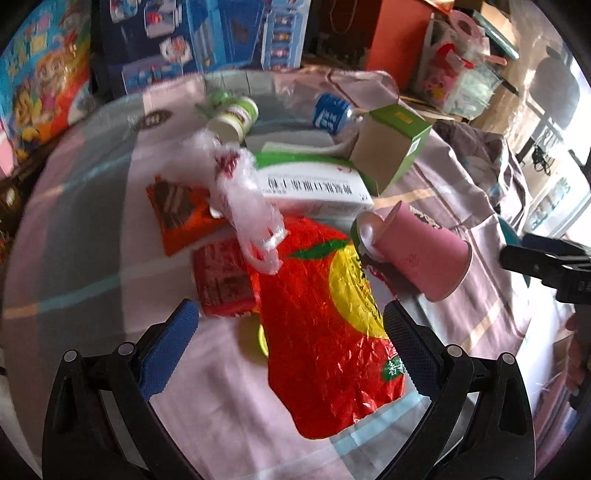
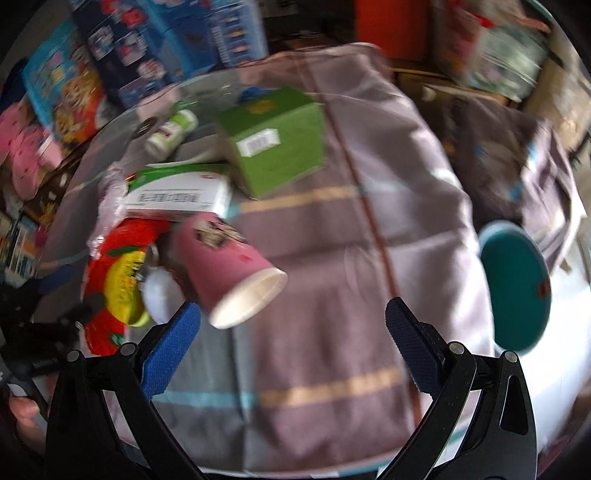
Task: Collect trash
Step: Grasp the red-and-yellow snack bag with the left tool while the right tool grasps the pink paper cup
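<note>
Your tabletop [image 1: 92, 229] is round, glass-topped, over a mauve cloth with grey, tan and pale blue stripes. Behind it stand blue toy boxes [image 1: 207, 33] and a cartoon-printed box [image 1: 44, 74]; a clear bag of pink items [image 1: 454, 70] sits behind and to the right.

Landmark: the pink paper cup [image 1: 424, 251], lying on its side, open mouth toward the right claw. All trash is heaped around it:
- red crinkled snack bag [image 1: 325, 332] just beside the cup, on the left claw's side, lying flat;
- white-and-green medicine box [image 1: 310, 184] just behind the cup;
- green carton [image 1: 391, 144] behind the cup, tilted, its tan inside showing;
- clear crumpled plastic bag [image 1: 240, 192] draped over the medicine box and the red bag;
- orange cake wrapper [image 1: 181, 210] and small red packet [image 1: 225, 277] beyond the red bag from the cup;
- white bottle with a green cap [image 1: 236, 118] and a blue-labelled bottle [image 1: 332, 110], well behind the cup.

Your left claw [image 1: 291, 325] hovers over the red bag, fingers spread wide, gripping nothing. Your right claw [image 2: 291, 325] is likewise spread wide and empty, just in front of the cup's mouth [image 2: 247, 299]. A teal round object [image 2: 517, 288] lies well right of the cup; whether lid or stool cannot be told.

Hard to read: the right wrist view is motion-blurred, labels illegible. A white rounded thing [image 2: 159, 295] beside the cup is unidentifiable. A yellow-green object [image 1: 262, 339] is mostly hidden under the red bag.
</note>
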A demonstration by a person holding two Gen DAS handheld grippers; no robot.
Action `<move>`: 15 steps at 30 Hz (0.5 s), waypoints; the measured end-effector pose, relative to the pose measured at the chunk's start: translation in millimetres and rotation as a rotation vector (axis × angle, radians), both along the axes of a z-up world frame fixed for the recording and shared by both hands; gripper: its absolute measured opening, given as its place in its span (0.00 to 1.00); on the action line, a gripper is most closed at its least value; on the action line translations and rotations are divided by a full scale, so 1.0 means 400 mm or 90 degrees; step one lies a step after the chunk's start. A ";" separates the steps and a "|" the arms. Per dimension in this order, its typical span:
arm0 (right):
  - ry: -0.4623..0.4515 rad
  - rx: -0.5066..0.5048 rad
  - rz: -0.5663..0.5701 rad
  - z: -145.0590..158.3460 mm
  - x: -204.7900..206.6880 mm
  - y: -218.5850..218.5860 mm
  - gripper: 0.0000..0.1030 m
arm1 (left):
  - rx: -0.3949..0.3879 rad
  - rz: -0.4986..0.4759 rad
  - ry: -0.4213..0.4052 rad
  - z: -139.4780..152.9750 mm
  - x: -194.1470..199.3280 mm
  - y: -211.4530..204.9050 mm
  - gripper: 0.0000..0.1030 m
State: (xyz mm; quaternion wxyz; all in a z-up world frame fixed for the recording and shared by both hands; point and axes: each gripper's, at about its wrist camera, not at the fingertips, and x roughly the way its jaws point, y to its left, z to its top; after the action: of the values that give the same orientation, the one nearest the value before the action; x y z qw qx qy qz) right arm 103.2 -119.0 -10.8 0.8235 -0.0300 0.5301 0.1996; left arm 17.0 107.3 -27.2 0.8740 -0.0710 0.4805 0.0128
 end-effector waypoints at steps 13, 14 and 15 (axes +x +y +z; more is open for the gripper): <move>0.069 -0.073 0.124 -0.115 0.081 0.168 0.65 | -0.022 -0.010 0.034 -0.058 0.011 0.035 0.97; 0.057 -0.075 0.125 -0.113 0.075 0.169 0.64 | -0.023 -0.013 0.035 -0.061 0.011 0.031 0.97; 0.049 -0.075 0.128 -0.111 0.068 0.170 0.63 | -0.024 -0.016 0.036 -0.062 0.010 0.026 0.97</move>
State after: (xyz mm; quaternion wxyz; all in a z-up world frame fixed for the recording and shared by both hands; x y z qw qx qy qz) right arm 130.6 -51.1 -55.0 0.7753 -0.1237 0.5663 0.2507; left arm 21.2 117.7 -51.9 0.8586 -0.0806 0.5062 -0.0053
